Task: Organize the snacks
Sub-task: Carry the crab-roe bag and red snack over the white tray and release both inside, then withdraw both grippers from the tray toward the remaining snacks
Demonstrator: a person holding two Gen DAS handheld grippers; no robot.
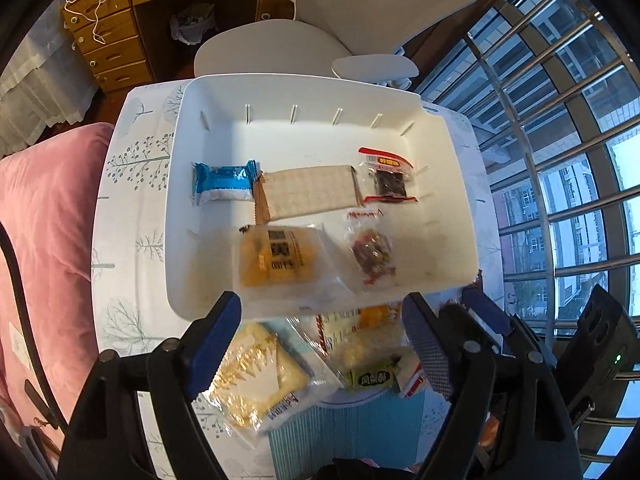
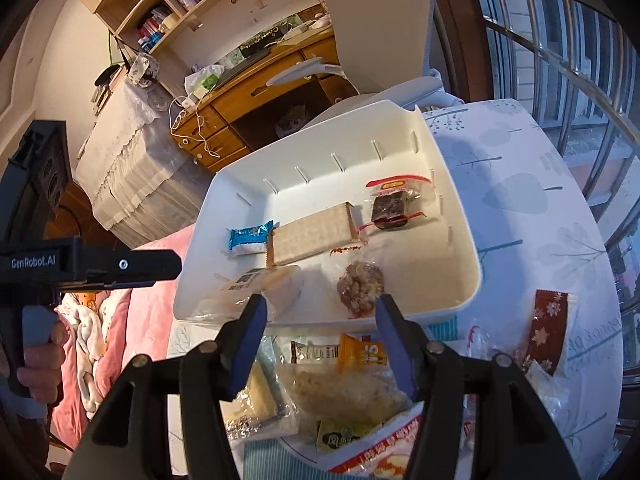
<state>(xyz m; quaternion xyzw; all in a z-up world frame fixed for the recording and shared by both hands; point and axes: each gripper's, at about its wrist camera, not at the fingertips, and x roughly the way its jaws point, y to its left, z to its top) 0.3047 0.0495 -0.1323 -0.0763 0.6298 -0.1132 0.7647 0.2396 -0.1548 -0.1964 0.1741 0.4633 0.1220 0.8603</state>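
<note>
- The left gripper (image 1: pixel 320 336) stood wide and empty; the right gripper (image 2: pixel 320 340) stood half open, also empty.
- 5 snacks lay in the white bin (image 1: pixel 304 92); the loose pile (image 2: pixel 332 396) sat just before it.
- Overlapping slippery wrappers could have slid, or 2 come up together.

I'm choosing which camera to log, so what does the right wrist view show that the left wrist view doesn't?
Only the right wrist view shows the dark red snowflake packet on the tablecloth right of the bin, the bookshelf, and a hand on the other gripper's handle. Only the left wrist view shows the pink bedding up close. Both show the white bin and its blue-wrapped snack.
</note>
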